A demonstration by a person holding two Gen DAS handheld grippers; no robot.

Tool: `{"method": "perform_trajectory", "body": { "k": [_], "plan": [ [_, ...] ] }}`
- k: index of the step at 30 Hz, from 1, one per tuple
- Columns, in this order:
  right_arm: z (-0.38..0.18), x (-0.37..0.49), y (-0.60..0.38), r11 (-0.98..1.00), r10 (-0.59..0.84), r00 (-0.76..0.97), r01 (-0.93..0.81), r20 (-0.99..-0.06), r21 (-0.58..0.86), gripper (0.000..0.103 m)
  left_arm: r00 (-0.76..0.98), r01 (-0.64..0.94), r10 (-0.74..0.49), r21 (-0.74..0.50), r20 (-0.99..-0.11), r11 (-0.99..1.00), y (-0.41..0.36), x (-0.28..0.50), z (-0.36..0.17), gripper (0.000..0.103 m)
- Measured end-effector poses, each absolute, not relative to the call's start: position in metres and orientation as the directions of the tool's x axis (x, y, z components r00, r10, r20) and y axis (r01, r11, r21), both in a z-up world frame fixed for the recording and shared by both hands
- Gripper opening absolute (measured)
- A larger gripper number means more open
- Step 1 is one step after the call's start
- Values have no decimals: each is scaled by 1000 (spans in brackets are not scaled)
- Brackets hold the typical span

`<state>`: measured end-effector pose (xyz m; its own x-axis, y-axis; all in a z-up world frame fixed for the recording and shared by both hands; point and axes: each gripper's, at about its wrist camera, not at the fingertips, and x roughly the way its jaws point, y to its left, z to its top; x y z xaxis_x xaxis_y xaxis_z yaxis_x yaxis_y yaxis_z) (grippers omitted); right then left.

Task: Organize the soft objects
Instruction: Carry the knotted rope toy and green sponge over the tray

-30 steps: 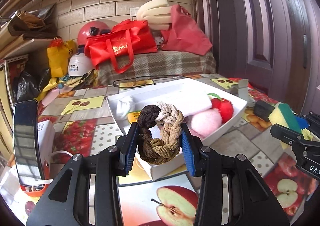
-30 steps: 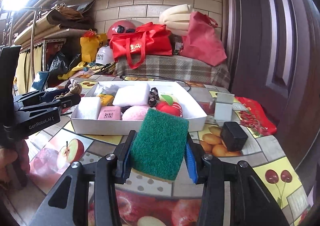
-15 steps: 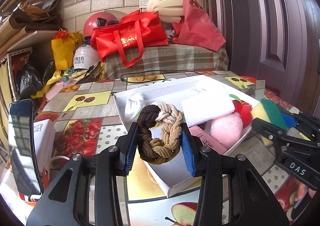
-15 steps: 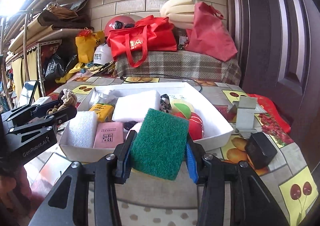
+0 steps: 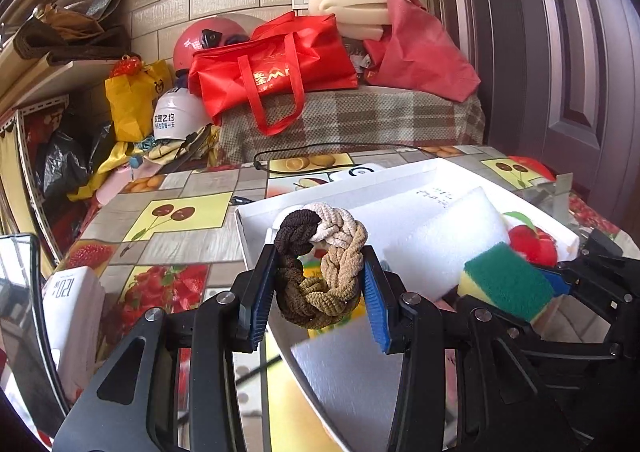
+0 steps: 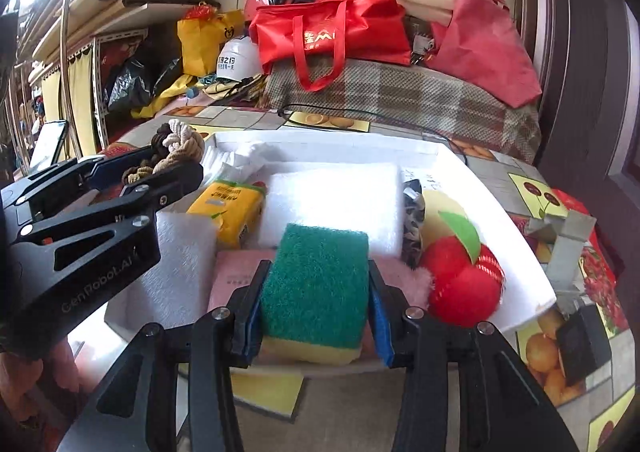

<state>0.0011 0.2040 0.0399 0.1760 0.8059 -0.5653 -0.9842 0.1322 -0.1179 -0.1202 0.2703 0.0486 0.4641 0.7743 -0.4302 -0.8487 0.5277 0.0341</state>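
Note:
My left gripper (image 5: 318, 294) is shut on a braided rope knot (image 5: 320, 264) of brown, tan and cream cord, held above the near left corner of the white box (image 5: 256, 236). It also shows in the right wrist view (image 6: 172, 155). My right gripper (image 6: 316, 308) is shut on a green-and-yellow scouring sponge (image 6: 316, 284), held over the box's near rim (image 6: 532, 284). The sponge shows in the left wrist view (image 5: 508, 282). The box holds a white foam block (image 6: 332, 203), a red plush apple (image 6: 464, 284), a yellow pack (image 6: 228, 207), a pink pack (image 6: 236, 272) and a white pad (image 6: 180, 264).
The box sits on a fruit-patterned tablecloth (image 5: 168, 211). A phone on a stand (image 5: 16, 316) and a white box (image 5: 68, 300) are at the left. A black block (image 6: 584, 344) and a grey bracket (image 6: 568, 244) lie right of the box. Bags and helmets (image 5: 272, 71) are piled behind.
Both grippers have moved forward over the white box, each still holding its object. The right gripper with the sponge has come close beside the left one.

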Motion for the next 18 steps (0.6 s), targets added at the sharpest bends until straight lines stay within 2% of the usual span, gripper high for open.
{"method": "perform_trajectory", "body": {
  "k": [5,8,11,18],
  "plan": [
    [42,24,229,234,789,260,-965,-557,-120,43,464,-847,768,33,-441,531,283,-114,47,41],
    [46,52,232,323,795,283,-946,-537,-21,43,472,-838,759,38,-449,544,287,-109,47,41],
    [49,56,225,318,821,258,-948,-509,32,43,478,-829,758,57,-444,556,287,-102,47,41],
    [52,37,229,272,832,263,-961,-489,-55,43,483,-817,750,75,-452,571,288,-96,47,41]
  ]
}}
